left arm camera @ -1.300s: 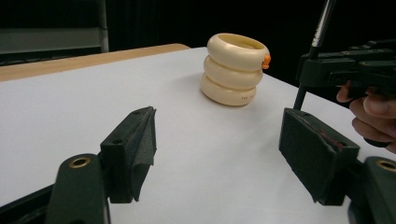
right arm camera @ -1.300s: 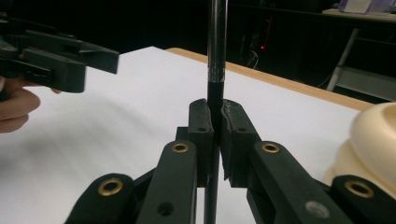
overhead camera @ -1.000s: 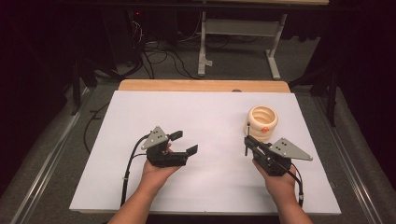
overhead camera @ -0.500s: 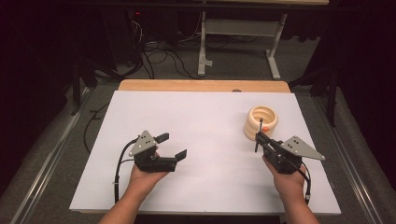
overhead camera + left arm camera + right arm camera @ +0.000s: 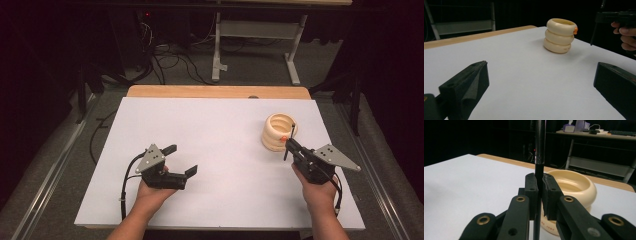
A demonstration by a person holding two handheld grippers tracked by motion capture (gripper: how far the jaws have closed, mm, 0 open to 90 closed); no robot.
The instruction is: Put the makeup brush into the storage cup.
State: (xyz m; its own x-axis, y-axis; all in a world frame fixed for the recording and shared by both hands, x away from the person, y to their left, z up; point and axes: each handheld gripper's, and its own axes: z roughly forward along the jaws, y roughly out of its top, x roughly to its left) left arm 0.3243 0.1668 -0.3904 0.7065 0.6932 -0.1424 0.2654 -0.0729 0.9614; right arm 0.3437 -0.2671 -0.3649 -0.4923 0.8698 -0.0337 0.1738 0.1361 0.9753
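Carrying a thin black rod [image 5: 539, 170] upright in the clamped right claw [image 5: 290, 145] toward the ringed cream holder [image 5: 278, 133] near the surface's [image 5: 210, 125] right edge; left claw [image 5: 182, 160], just opened wide, empty. Next: lowering the rod inside, judging by alignment.

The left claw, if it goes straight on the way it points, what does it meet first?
Probably the cream-coloured stack of three plastic rings: it stands ahead between the open left claw's jaws, across bare white table. Depth is unclear, so it may pass beside it.
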